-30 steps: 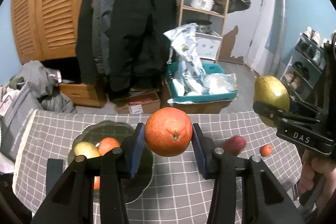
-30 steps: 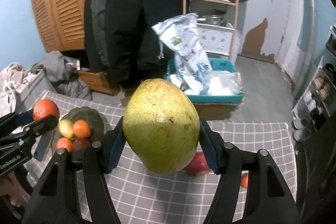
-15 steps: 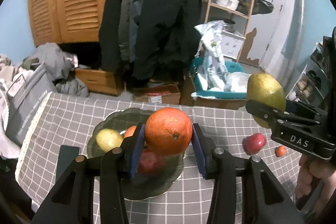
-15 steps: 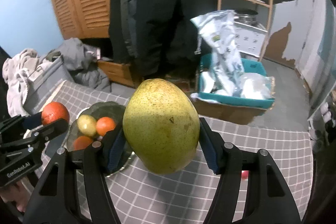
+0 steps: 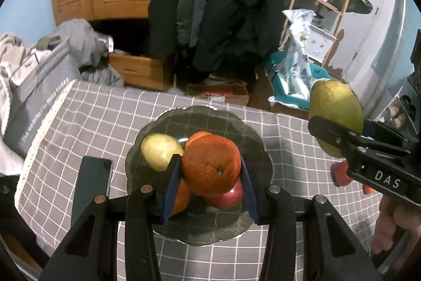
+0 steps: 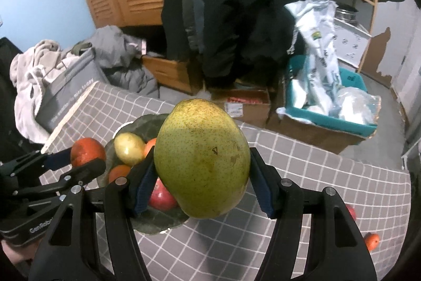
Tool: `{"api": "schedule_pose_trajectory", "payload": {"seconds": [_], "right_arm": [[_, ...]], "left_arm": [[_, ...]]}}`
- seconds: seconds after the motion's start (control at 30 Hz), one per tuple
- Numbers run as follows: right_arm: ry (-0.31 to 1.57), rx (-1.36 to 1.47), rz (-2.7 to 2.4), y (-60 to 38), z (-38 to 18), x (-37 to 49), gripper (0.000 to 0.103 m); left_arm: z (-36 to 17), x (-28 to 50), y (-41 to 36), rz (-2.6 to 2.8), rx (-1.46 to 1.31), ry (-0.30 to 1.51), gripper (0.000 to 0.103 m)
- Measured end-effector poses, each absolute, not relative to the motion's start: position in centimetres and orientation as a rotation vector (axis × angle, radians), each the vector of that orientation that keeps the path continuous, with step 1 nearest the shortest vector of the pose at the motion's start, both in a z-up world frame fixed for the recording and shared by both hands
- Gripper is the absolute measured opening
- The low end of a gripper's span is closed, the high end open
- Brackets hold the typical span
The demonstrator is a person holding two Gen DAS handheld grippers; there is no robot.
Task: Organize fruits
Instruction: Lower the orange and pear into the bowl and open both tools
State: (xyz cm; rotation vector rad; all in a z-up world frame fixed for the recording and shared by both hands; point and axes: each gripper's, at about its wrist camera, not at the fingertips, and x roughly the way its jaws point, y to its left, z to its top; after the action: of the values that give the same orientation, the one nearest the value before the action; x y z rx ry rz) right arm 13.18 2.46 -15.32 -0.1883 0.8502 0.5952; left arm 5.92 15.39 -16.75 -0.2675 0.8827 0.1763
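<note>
Over the dark plate (image 5: pixel 252 133), left gripper (image 5: pixel 210 175) clamps the orange (image 5: pixel 211 165).

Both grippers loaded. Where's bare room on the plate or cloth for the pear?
The plate is bare along its near rim and far side; its middle is crowded with fruit under the orange. Open cloth lies between plate and pear, and also between the phone and the far edge.
</note>
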Motion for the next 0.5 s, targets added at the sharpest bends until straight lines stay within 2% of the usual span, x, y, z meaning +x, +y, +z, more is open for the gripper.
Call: {"api": "schedule_pose_trajectory", "payload": {"seconds": [0.5], "right_arm": [[0.975,-0.208,0.621,6.1,-20.9,15.8,0.065]], "left_arm": [[-23.0,8.7,18.0,0.214,-0.328,0.999,0.045]]}}
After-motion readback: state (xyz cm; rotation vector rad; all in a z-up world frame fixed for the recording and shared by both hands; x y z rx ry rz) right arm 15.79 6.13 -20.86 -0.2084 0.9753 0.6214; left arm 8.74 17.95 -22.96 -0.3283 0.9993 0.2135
